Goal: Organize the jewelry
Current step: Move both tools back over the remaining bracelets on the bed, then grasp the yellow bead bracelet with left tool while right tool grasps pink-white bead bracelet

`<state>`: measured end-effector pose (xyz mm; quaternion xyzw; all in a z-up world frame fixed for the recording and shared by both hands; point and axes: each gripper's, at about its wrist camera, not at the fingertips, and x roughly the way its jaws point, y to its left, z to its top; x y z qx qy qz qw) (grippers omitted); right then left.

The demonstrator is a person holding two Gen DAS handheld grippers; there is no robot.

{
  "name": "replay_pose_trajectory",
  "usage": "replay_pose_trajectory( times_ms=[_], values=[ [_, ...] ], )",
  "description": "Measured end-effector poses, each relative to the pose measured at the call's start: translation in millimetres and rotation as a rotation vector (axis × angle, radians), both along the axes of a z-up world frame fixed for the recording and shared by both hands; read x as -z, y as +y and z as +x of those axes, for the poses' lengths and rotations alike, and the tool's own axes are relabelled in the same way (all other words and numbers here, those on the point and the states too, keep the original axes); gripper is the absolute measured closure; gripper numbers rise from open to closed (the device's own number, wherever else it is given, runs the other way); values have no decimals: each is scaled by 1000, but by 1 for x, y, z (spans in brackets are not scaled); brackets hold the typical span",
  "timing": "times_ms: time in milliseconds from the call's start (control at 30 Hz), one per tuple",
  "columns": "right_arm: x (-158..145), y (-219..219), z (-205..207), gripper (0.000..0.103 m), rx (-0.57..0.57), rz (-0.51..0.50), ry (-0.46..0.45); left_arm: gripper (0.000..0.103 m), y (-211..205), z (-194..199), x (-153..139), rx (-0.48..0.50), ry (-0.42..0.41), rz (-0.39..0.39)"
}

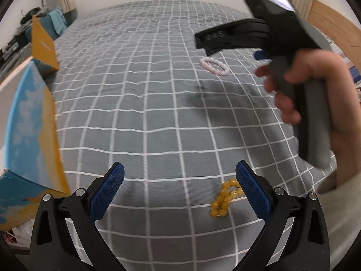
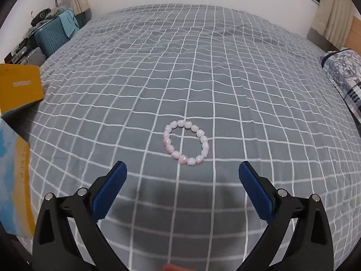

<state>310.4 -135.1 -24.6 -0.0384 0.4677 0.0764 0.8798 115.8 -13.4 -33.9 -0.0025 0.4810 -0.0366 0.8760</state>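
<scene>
A yellow bead bracelet (image 1: 224, 197) lies bunched on the grey checked bedspread (image 1: 146, 103), just inside my left gripper's right finger. My left gripper (image 1: 179, 184) is open and empty above the bed. A pink bead bracelet (image 2: 186, 145) lies flat in a ring just beyond my right gripper (image 2: 182, 180), which is open and empty. The pink bracelet also shows in the left wrist view (image 1: 214, 66), under the right gripper's fingers (image 1: 216, 38), which hover above it in a hand.
A blue and yellow box (image 1: 29, 135) stands open at the left bed edge, its lid (image 2: 20, 85) behind it. A teal case (image 2: 54, 36) and clutter sit beyond the far left. A patterned pillow (image 2: 340, 74) lies at the right.
</scene>
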Motion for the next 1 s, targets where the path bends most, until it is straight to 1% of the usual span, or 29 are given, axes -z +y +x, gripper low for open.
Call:
replay_pose_trajectory(
  times_ms=[167, 267, 400, 533, 567, 633, 700, 767, 833, 900, 933, 1000],
  values=[
    [24, -2, 30, 8, -6, -6, 40, 6, -14, 3, 16, 29, 19, 1],
    [34, -2, 45, 8, -13, 5, 58, 6, -23, 2, 25, 40, 11, 29],
    [43, -2, 58, 8, -14, 17, 70, 6, -33, 6, 45, 56, 44, 41],
    [52, -5, 67, 8, -11, 34, 90, 6, -39, 6, 54, 75, 53, 53],
    [56, -7, 70, 8, -10, 41, 98, 8, -40, 7, 55, 78, 54, 54],
    [60, -9, 72, 11, -4, 50, 113, 10, -41, 6, 58, 84, 58, 49],
    [65, -12, 74, 15, 0, 50, 127, 16, -41, 3, 59, 93, 63, 39],
    [66, -12, 74, 18, -2, 47, 126, 22, -44, 0, 59, 101, 60, 45],
    [67, -12, 73, 25, 1, 40, 124, 30, -46, -3, 59, 108, 62, 54],
    [67, -12, 72, 34, -1, 30, 120, 35, -46, -5, 59, 112, 65, 55],
    [66, -11, 71, 37, -4, 27, 119, 40, -45, -6, 58, 115, 67, 54],
    [66, -10, 70, 47, -5, 18, 117, 45, -47, -11, 57, 117, 69, 56]
  ],
)
